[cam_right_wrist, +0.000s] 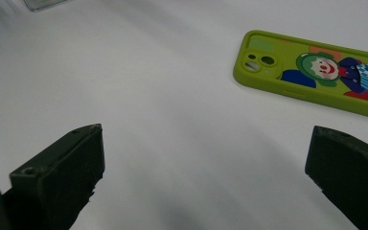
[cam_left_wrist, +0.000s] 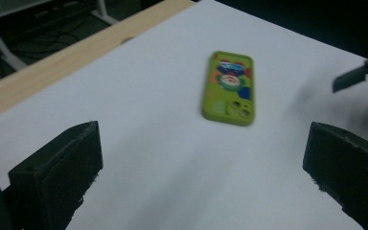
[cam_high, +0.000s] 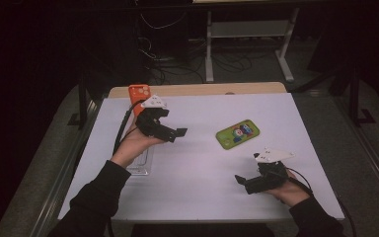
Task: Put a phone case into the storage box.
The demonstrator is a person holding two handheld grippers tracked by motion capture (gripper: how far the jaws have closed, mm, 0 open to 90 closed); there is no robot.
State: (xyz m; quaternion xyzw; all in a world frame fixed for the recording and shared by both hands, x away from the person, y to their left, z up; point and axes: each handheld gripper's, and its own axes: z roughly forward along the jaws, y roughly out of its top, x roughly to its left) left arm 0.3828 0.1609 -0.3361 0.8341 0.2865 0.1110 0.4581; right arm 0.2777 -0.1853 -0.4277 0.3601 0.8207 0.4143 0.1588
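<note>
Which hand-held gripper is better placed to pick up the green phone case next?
Probably the right hand-held gripper. Its jaws are open and the green case lies close ahead in its view, with bare table between. The left hand-held gripper, also open, sees the case farther off.

The high view looks forward and down over the whole table (cam_high: pixel 202 182). Each gripper view rides low and close above the tabletop, looking out between its own jaws; both catch the green phone case (cam_left_wrist: pixel 229 88) ahead.
</note>
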